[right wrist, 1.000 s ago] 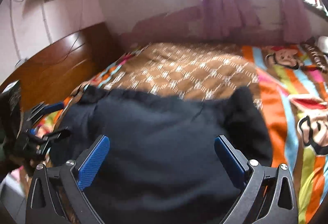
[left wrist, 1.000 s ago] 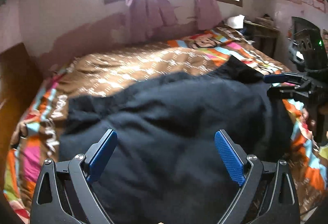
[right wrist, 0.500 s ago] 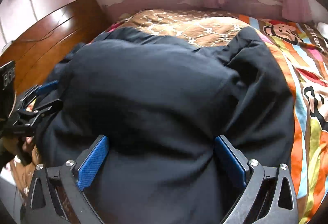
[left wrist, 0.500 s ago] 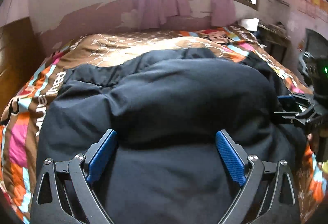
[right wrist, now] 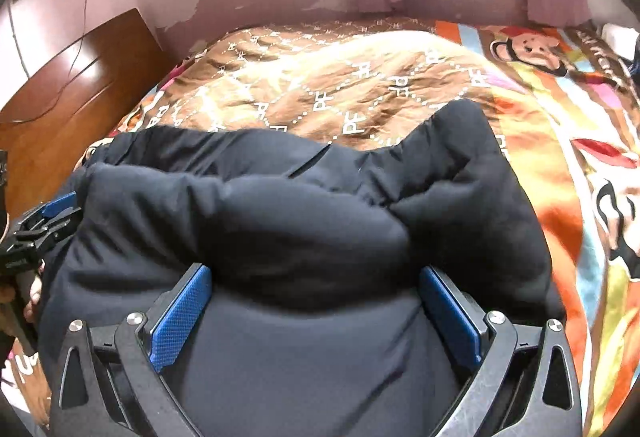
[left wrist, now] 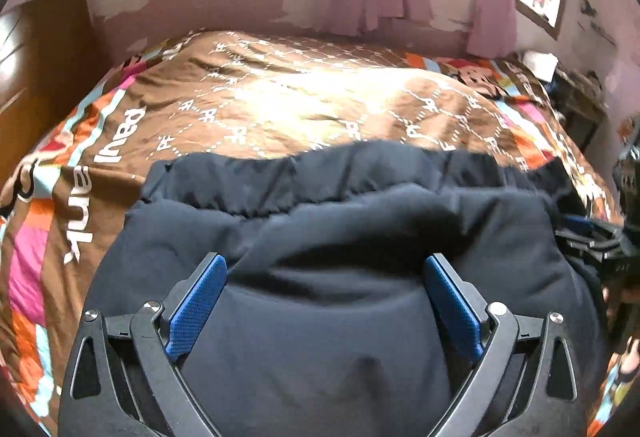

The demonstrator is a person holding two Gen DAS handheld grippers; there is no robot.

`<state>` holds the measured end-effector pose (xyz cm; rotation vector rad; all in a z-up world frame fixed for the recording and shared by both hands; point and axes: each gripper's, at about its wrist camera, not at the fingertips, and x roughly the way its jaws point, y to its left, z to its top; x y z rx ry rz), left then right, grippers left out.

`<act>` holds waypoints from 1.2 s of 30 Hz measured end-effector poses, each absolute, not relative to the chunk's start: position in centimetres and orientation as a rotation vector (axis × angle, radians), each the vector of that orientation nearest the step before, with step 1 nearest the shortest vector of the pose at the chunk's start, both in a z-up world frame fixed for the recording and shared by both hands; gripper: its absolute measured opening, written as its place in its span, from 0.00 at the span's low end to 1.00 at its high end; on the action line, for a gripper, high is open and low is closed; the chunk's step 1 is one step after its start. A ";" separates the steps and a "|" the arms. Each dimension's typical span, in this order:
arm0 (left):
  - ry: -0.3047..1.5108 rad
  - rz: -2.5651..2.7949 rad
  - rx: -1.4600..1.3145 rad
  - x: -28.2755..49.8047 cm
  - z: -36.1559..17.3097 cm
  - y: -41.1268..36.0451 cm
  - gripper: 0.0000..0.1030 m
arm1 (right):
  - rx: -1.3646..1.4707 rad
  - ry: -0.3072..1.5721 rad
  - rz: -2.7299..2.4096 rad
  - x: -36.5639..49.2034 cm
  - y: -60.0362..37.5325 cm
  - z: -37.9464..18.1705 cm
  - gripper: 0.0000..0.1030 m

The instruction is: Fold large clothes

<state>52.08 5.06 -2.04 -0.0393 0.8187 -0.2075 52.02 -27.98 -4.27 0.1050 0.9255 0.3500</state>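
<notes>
Both the left gripper (left wrist: pixel 325 307) and right gripper (right wrist: pixel 314 311) are sitting with jaws spread wide, gripping nothing, over the puffy dark jacket (right wrist: pixel 280 221) lying doubled on the patterned bedspread (left wrist: pixel 280 97), probably pressing the bulky fold flat.

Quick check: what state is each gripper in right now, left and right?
Left gripper: open, fingers spread over the dark garment, gripping nothing.
Right gripper: open, likewise.
</notes>
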 end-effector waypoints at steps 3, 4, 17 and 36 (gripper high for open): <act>0.835 -0.195 -0.061 53.0 -2.4 5.8 0.95 | 0.120 0.940 0.391 52.9 -28.5 -4.9 1.00; 0.837 -0.198 -0.061 53.1 -2.5 5.9 0.95 | 0.132 0.946 0.402 53.0 -28.7 -5.2 1.00; 0.817 -0.203 -0.048 53.2 -4.0 5.7 0.99 | 0.135 0.914 0.390 52.6 -28.2 -6.6 1.00; 0.794 -0.197 -0.027 52.9 -4.5 5.3 0.99 | 0.119 0.887 0.380 52.5 -28.0 -7.0 1.00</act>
